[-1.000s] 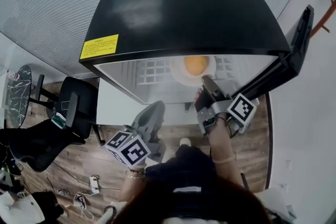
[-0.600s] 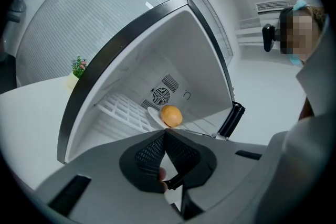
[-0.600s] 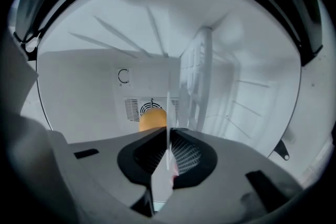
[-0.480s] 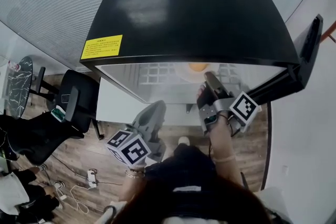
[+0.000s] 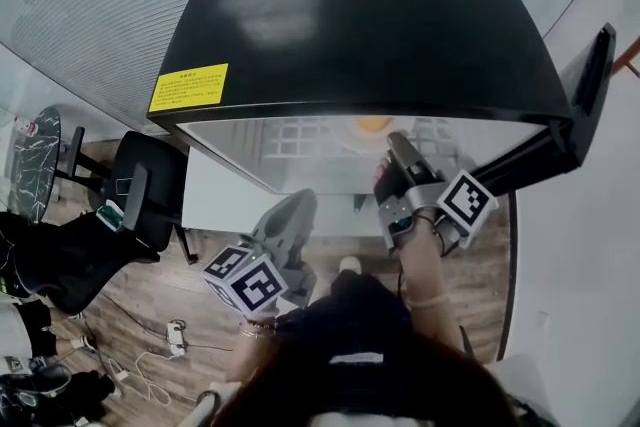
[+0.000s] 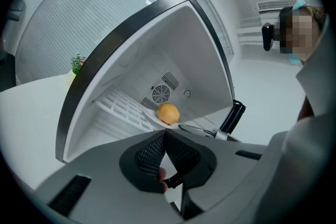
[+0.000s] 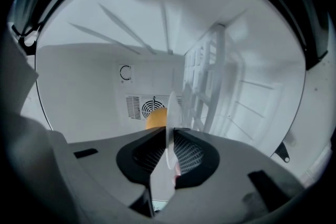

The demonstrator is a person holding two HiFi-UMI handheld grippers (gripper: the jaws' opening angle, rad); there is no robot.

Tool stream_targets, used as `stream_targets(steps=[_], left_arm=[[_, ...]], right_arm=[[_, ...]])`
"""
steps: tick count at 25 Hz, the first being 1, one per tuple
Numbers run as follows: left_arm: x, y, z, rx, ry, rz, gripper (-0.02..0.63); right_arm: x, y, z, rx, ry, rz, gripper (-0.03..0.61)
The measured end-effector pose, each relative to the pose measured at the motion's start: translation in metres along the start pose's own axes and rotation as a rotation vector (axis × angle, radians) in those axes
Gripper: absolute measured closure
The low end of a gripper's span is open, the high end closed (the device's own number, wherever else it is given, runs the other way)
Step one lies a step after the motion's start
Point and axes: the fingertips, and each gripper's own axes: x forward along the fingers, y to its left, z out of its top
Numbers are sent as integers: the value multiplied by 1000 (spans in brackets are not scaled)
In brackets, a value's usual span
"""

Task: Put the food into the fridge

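The fridge [image 5: 350, 15] stands open with its door [image 5: 578, 100] swung out to the right, so the whole front of the white inside is free to reach into. A wire shelf [image 5: 295, 133] spans the inside from wall to wall. The plate [image 7: 169, 107] rests on it deep in, in front of the round fan vent [image 7: 152, 107], with bare shelf to its left. The orange [image 6: 168, 113] lies on the plate.

The right gripper [image 5: 398, 145] reaches in level over the shelf's front edge. Its jaws have just been opening and now stand slightly spread, with the plate's near rim edge-on between them. The left gripper [image 5: 293, 207] hangs outside, below the fridge's front edge. Its jaws are pressed together on nothing, well apart from the shelf.

The fridge's black top carries a yellow sticker [image 5: 188, 87] near its front left corner. Below lies a wood floor [image 5: 170, 305], and a black chair [image 5: 150, 200] stands just left of the fridge.

In all there are one fridge, one shelf in view, one plate, one orange, two grippers and one chair.
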Motion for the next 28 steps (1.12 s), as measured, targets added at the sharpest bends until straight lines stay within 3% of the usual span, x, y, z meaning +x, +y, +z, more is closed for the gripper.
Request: stream_targets(steps=[17, 28], left_arm=[[1, -3, -6, -3, 24, -22, 623], [0, -7, -8, -3, 27, -27, 623]], right_arm=[[-8, -1, 2, -24, -8, -47, 482], [-13, -2, 10, -131, -21, -126, 431]])
